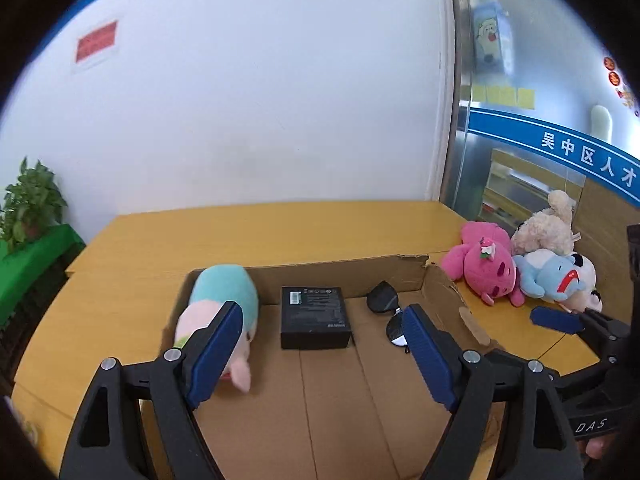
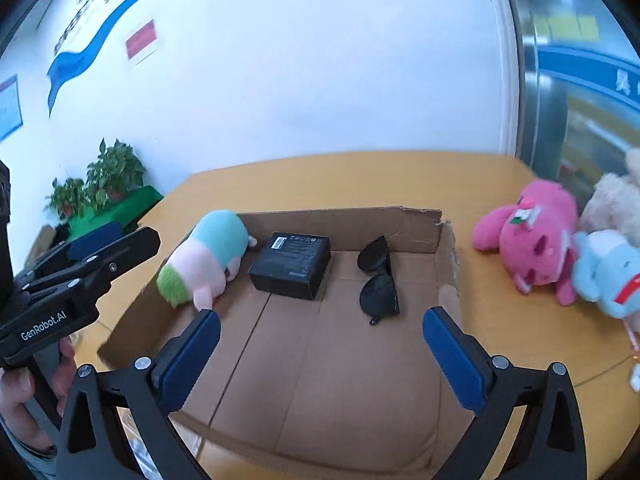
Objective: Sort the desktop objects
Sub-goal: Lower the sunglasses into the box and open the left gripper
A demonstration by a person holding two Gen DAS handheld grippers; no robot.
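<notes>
An open cardboard box (image 1: 400, 272) (image 2: 450, 264) lies on the wooden table. Inside it are a pastel plush toy (image 1: 222, 292) (image 2: 204, 256) at the left, a black box (image 1: 316, 316) (image 2: 292, 264) in the middle and black sunglasses (image 1: 386, 304) (image 2: 378, 280) at the right. My left gripper (image 1: 322, 324) is open and empty above the box. My right gripper (image 2: 320, 332) is open and empty over the box floor. A pink plush (image 1: 486, 266) (image 2: 528, 232), a blue plush (image 1: 554, 276) (image 2: 608, 272) and a cream plush (image 1: 544, 228) (image 2: 612, 200) lie on the table right of the box.
The wooden table (image 1: 260, 232) (image 2: 360, 176) meets a white wall behind. Potted plants (image 1: 30, 200) (image 2: 104, 184) stand on a green stand at the left. A glass partition (image 1: 520, 140) is at the right. The other gripper shows at each view's edge (image 1: 560, 320) (image 2: 80, 264).
</notes>
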